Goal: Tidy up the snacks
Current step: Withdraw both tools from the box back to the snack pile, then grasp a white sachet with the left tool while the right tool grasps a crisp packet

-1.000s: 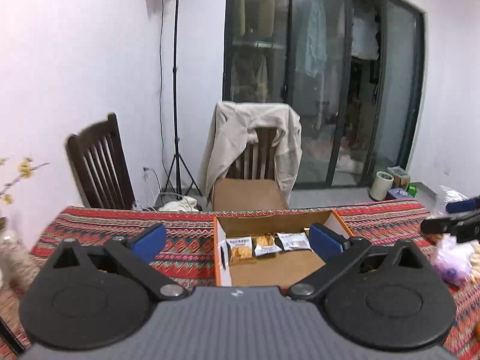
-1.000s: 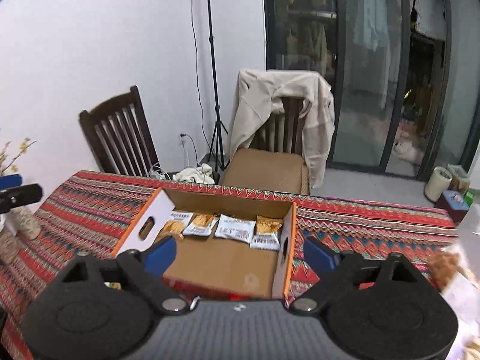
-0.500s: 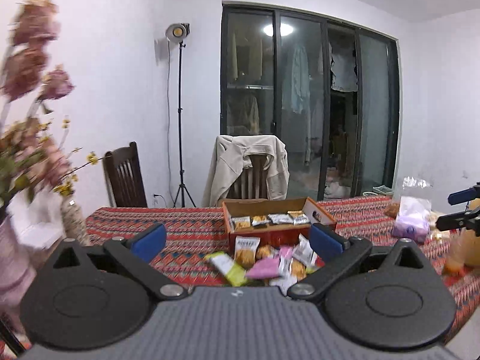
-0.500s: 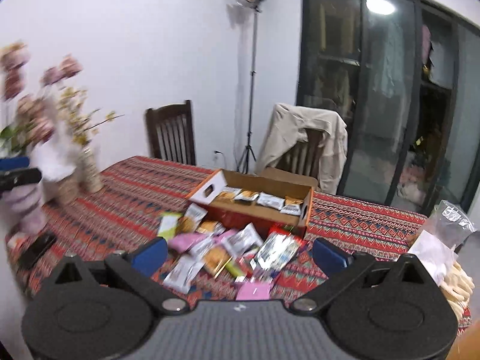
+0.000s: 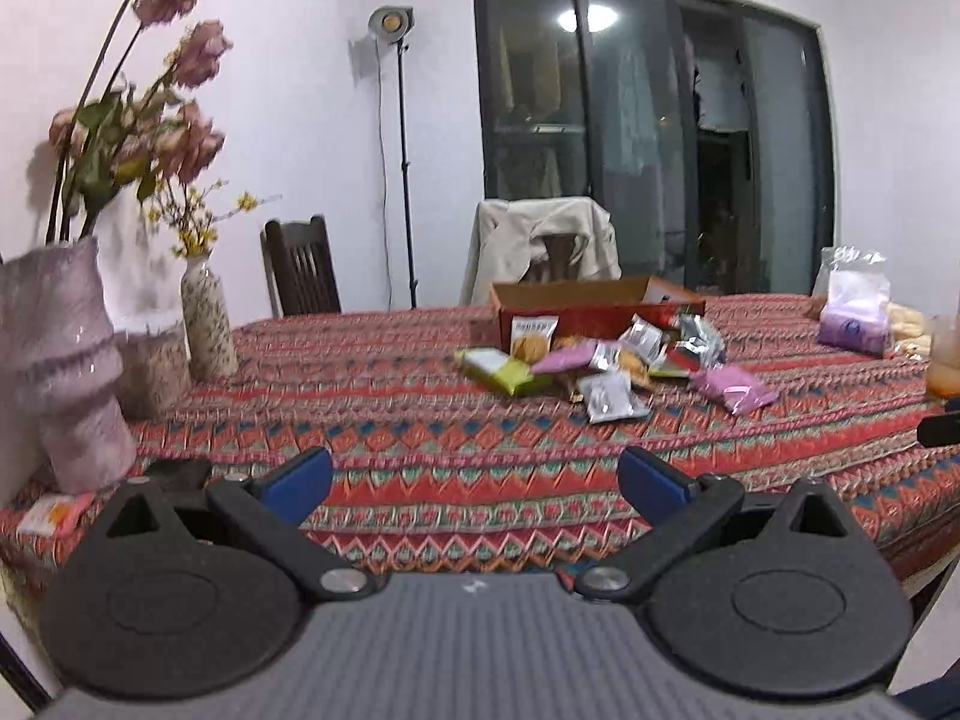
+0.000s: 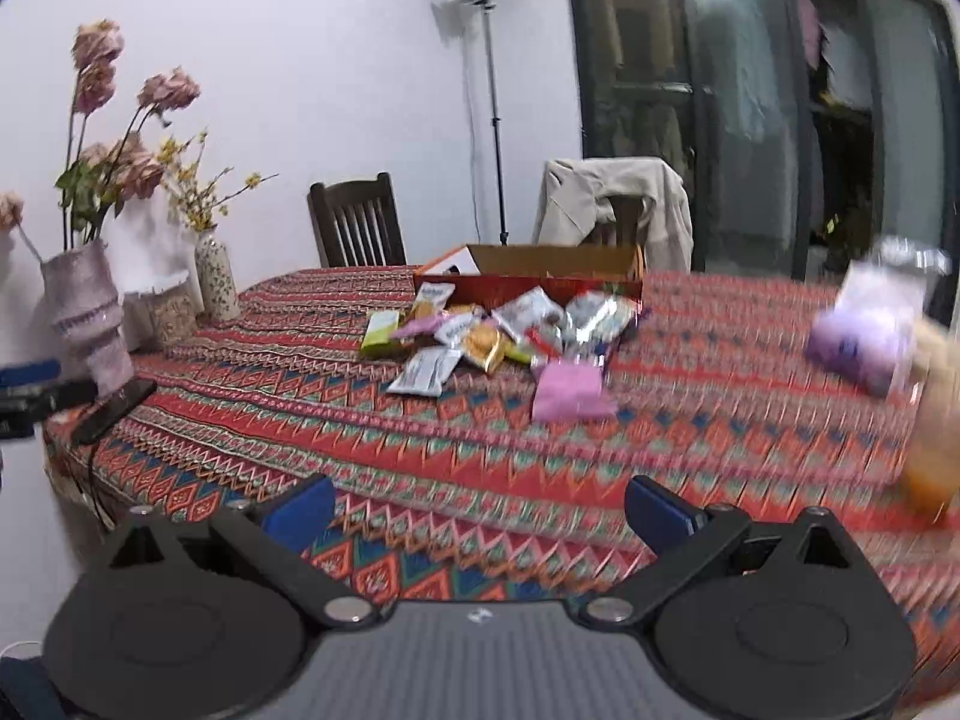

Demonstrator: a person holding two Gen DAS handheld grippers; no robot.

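I count one cardboard box, two chairs, three vases, two pink packets, one floor lamp, two tools.

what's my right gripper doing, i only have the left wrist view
observer: The right gripper is open and empty, over the near part of the tablecloth, short of the snack pile.
operator: does the box have a handle hole on its left end
observer: Yes. The cardboard box has an orange end flap with a dark cutout in it, turned toward the right wrist camera.
operator: what's the dark thing near the big vase
observer: A flat black phone, lying at the table edge just in front of the big vase; a thin cable hangs off the edge there.
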